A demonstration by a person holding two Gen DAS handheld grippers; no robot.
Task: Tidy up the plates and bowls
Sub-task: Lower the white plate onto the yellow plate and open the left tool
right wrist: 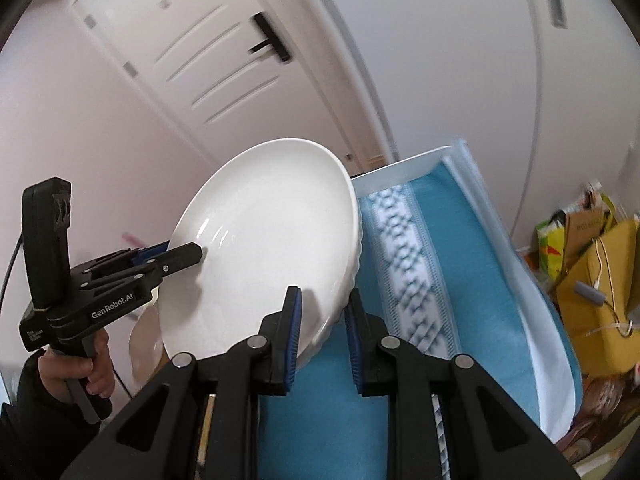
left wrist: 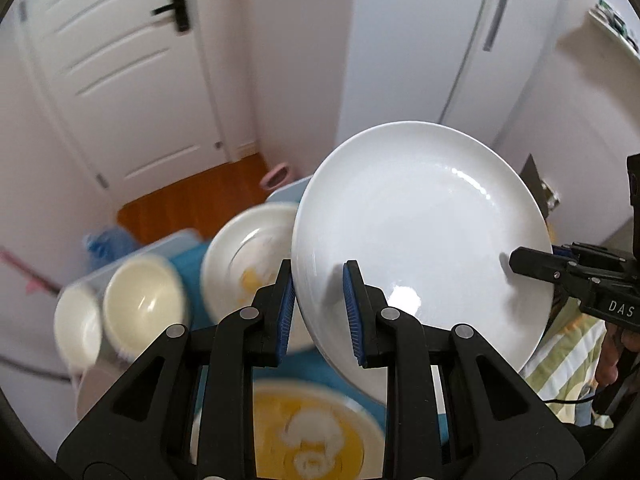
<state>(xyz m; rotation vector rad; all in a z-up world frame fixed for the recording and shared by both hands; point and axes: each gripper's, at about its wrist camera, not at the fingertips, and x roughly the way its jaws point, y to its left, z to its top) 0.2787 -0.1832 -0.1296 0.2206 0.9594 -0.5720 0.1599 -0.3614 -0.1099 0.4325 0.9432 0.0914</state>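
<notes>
Both the left gripper (left wrist: 319,308) and right gripper (right wrist: 323,334) clamp the white plate (left wrist: 420,240); teal patterned cloth (right wrist: 448,280) below, white door (left wrist: 120,80) at eleven o'clock.

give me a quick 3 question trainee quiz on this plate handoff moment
1. True or false: the white plate lies flat on the blue mat.
2. Which tool grips the plate's rim? A) left tool only B) right tool only C) both tools
3. Fill in: the dish nearest the left wrist camera, below the held plate, has a ____ centre.

Key
1. False: it is lifted and tilted in the air.
2. C: each tool has the rim between its fingers, on opposite sides.
3. Yellow: the yellow patterned plate.
</notes>
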